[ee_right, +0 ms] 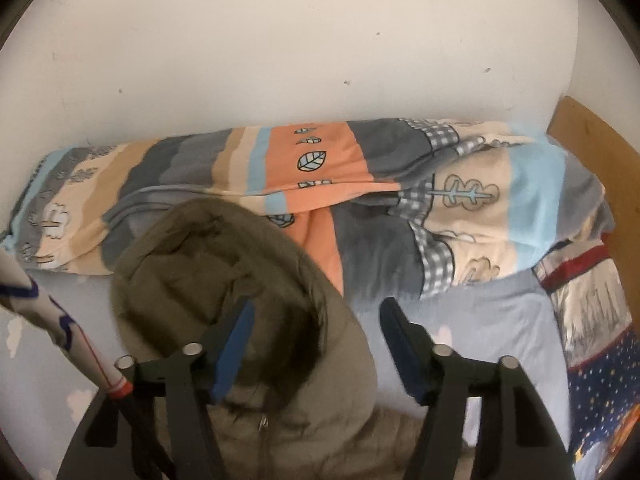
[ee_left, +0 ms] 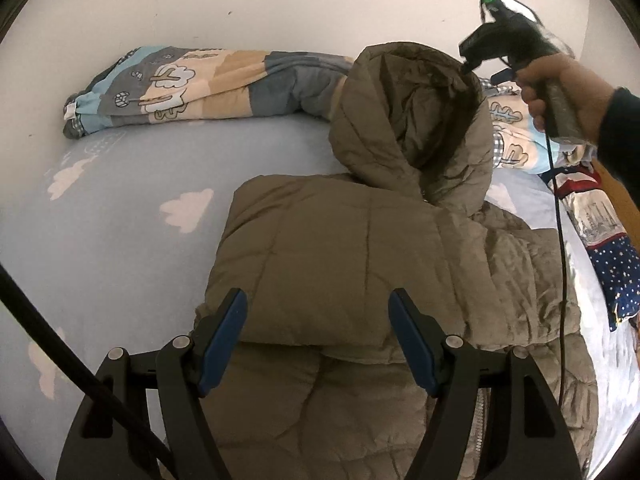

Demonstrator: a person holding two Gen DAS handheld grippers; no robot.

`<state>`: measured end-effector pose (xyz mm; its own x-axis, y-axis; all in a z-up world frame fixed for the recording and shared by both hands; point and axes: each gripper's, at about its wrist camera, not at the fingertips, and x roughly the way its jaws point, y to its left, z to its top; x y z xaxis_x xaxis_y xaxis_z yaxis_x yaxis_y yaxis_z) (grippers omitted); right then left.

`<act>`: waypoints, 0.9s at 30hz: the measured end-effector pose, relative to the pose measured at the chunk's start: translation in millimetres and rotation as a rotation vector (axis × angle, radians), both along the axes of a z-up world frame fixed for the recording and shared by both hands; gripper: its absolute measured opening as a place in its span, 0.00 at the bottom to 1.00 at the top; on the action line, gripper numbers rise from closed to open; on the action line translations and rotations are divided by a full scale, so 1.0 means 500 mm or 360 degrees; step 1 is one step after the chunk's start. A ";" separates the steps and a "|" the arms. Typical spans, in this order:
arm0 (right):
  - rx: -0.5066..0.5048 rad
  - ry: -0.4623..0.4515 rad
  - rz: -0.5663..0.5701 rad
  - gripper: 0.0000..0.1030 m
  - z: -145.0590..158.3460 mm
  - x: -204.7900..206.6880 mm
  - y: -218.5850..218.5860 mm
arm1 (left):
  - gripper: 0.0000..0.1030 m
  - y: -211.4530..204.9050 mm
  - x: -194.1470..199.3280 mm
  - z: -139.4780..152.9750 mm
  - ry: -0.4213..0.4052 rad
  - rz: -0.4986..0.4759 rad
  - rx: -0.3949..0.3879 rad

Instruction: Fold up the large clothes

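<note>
An olive-brown quilted hooded jacket (ee_left: 340,248) lies on the blue cloud-print bed sheet (ee_left: 120,216), its body folded in. My left gripper (ee_left: 318,312) is open and empty, just above the jacket's folded lower part. The hood (ee_left: 416,120) stands up at the far end. In the left wrist view the right gripper's body (ee_left: 516,36) is beside the hood's rim. In the right wrist view my right gripper (ee_right: 316,320) is open, with its left finger (ee_right: 236,340) over the hood (ee_right: 224,280) and its right finger over the sheet.
A rolled patterned quilt (ee_left: 192,84) lies along the white wall (ee_right: 280,40) behind the jacket. A star-print blanket (ee_left: 612,264) lies at the right, by the wooden bed frame (ee_right: 592,144). A black cable (ee_left: 560,240) hangs over the jacket's right side.
</note>
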<state>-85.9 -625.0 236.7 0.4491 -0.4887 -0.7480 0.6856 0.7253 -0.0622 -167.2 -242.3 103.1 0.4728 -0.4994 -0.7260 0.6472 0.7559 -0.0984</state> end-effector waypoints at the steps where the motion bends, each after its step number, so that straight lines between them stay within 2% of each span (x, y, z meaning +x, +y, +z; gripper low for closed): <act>1: -0.0013 0.0036 -0.0011 0.50 -0.011 0.009 -0.007 | 0.70 -0.001 0.003 -0.004 0.0003 0.0003 0.0009; 3: -0.0009 0.0120 -0.0005 0.19 -0.040 0.022 -0.018 | 0.70 -0.001 0.007 -0.010 0.0023 0.0008 0.0011; 5: -0.0052 0.0133 0.0005 0.09 -0.056 0.014 -0.014 | 0.70 0.001 0.010 -0.013 0.0046 0.0016 0.0004; 9: -0.0096 0.0040 0.0039 0.06 -0.037 -0.040 0.014 | 0.70 0.004 0.006 -0.004 0.0036 0.0016 -0.0015; 19: -0.0122 -0.0108 0.0169 0.06 0.041 -0.259 0.155 | 0.70 0.022 -0.001 0.037 0.0024 0.0012 -0.0112; 23: -0.0078 -0.0153 0.0216 0.05 0.021 -0.372 0.228 | 0.70 0.031 0.007 0.045 0.0031 0.0042 -0.0152; 27: -0.0025 -0.0163 0.0223 0.06 -0.038 -0.478 0.285 | 0.70 0.036 0.010 0.050 0.0037 0.0062 -0.0180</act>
